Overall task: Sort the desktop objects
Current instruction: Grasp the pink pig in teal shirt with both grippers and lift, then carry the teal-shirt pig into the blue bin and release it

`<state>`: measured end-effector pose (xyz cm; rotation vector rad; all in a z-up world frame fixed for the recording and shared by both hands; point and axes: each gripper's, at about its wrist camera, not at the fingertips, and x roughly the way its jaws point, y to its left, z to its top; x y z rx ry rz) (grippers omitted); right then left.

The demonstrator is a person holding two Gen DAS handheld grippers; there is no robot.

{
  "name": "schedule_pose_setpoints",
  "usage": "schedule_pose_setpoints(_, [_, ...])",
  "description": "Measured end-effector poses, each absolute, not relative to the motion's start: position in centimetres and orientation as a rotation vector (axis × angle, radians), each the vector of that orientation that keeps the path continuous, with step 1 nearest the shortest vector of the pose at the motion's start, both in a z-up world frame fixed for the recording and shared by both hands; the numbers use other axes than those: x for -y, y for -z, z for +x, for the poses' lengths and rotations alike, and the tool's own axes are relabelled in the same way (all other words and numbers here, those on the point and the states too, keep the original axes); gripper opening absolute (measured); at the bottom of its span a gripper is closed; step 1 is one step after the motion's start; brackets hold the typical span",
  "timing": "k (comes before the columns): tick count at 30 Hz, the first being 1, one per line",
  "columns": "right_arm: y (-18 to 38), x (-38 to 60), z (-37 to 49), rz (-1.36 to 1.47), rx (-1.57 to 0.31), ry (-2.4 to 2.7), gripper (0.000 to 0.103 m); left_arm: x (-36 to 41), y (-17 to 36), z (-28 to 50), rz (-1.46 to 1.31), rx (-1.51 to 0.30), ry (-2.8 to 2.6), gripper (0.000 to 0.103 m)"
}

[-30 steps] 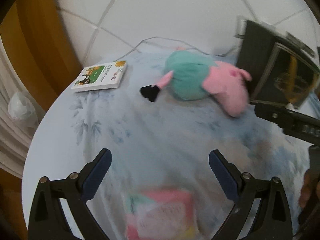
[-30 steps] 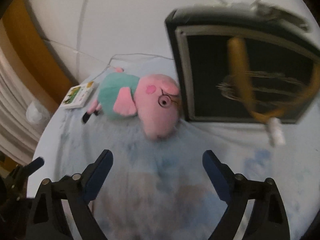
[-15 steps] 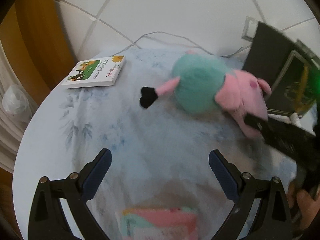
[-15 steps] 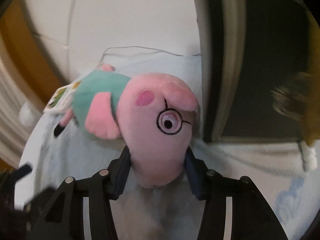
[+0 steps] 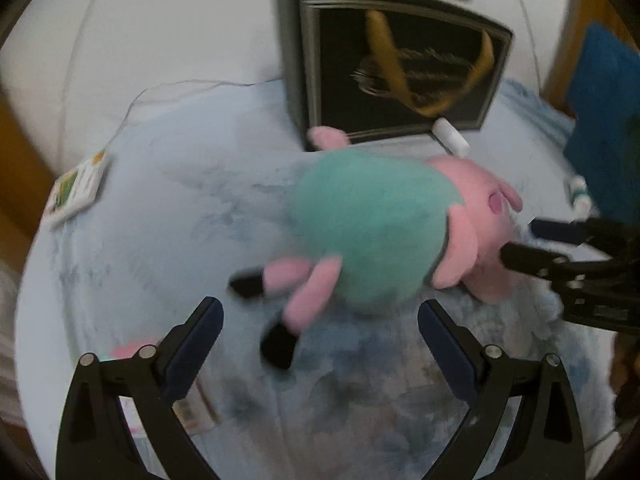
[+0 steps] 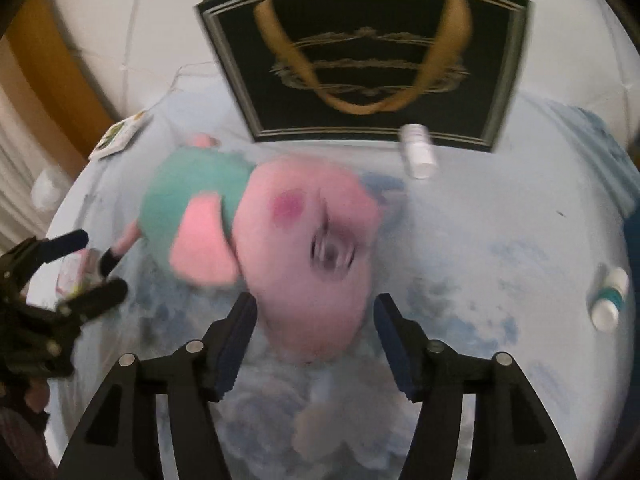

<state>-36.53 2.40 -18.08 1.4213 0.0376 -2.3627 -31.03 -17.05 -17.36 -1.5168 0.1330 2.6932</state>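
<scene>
A pink pig plush toy (image 6: 304, 256) in a teal dress lay on the round counter (image 6: 500, 248), which was covered with a pale blue cloth. The right gripper (image 6: 314, 334) had its fingers clamped on the toy's snout. The left gripper (image 5: 318, 344) hung near the toy's black-tipped legs, its fingers spread wide apart and touching nothing. A black gift bag (image 6: 368, 52) with tan handles stood behind the toy. A small white bottle (image 6: 418, 156) lay just before the bag. A small book (image 5: 76, 188) rested at the counter's far left edge.
</scene>
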Motion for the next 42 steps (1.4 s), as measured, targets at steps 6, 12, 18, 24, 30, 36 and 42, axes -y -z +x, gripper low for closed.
schedule_pose_setpoints(6, [17.6,-2.3,-37.4,1.41,0.042,2.358,0.088,15.2,18.6,-34.0,-1.53,-0.288,-2.661,0.099])
schedule_pose_setpoints(12, [19.8,-1.1,-38.8,1.462,0.064,2.282,0.087,15.0,20.1,-35.9,-1.502,-0.277,-2.589,0.1])
schedule_pose_setpoints(18, [21.4,-1.3,-40.8,1.445,0.081,2.246,0.078,15.3,21.2,-37.0,-1.434,-0.226,-2.513,0.101])
schedule_pose_setpoints(24, [20.3,0.1,-40.4,1.374,-0.058,2.241,0.068,14.4,20.5,-35.8,-1.396,-0.239,-2.545,0.091])
schedule_pose_setpoints(30, [17.5,-0.9,-38.1,1.32,-0.079,2.258,0.067,13.7,17.6,-33.1,-1.332,-0.235,-2.592,0.091])
schedule_pose_setpoints(36, [13.4,-2.1,-34.7,1.266,-0.102,2.279,0.068,12.3,13.5,-28.9,-1.245,-0.222,-2.631,0.091])
schedule_pose_setpoints(42, [8.4,-4.1,-29.3,1.181,-0.122,2.329,0.068,10.2,7.9,-22.8,-1.109,-0.218,-2.676,0.091])
